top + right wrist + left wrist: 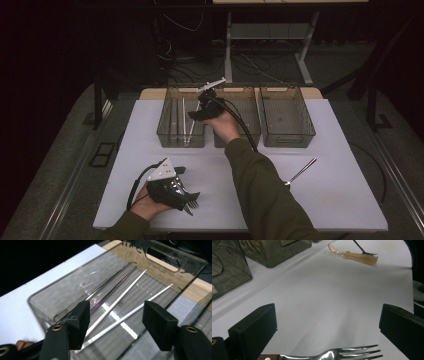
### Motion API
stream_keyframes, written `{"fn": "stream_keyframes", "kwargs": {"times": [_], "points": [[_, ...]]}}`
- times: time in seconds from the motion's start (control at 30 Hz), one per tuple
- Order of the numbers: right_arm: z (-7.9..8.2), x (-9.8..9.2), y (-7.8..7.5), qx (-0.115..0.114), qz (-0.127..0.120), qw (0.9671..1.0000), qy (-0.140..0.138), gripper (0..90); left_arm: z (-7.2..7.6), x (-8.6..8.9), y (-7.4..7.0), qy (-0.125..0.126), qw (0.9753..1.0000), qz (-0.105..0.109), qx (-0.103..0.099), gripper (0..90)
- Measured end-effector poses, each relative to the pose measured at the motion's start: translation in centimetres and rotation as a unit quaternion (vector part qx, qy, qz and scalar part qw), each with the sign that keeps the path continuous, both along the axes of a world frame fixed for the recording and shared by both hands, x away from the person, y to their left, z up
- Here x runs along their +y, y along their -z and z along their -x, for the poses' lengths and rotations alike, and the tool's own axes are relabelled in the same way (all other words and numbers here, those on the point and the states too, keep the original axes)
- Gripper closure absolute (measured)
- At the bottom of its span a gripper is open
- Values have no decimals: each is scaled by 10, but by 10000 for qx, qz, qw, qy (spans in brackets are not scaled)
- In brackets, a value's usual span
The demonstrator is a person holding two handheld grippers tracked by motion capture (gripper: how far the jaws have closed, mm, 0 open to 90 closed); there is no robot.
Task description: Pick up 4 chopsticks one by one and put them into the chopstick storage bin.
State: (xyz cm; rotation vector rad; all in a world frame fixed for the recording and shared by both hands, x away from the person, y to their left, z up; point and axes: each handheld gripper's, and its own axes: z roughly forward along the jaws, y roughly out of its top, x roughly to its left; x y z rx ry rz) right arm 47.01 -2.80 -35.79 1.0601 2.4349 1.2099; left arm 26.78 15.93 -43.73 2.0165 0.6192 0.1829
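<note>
On the white tabletop [150, 125], the left hand-held gripper [187, 197] rests over a fork [192, 203] while the right hand-held gripper [197, 114] hovers over the leftmost bin [167, 132].

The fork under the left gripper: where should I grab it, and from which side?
Grip the fork at the neck, just behind the tines, coming straight down from above. It lies flat on the white table, crosswise between the open jaws of the left gripper, so they would probably close across its narrow neck. Its wooden handle is mostly out of frame, so I cannot judge it.
</note>
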Motion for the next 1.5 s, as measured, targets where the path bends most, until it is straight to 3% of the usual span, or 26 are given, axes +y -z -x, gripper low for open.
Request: {"fn": "stream_keyframes", "kwargs": {"times": [0.37, 0.83, 1.13, 1.5], "points": [[28, -42, -10, -90, -345, 9987, -354, 310, 0, -1, 1, -7, 9999, -124, -6, 0], [57, -94, -12, -206, -615, 9966, -506, 304, 0, -1, 2, -42, 9999, -145, 18, 0], [80, -124, -7, -223, -671, 9958, -580, 305, 0, 0, 2, -64, 9998, -177, 10, 0], [106, -167, 9, -59, -750, 9956, -563, 345, -1, -1, 3, -93, 9997, -215, 31, 0]]}}
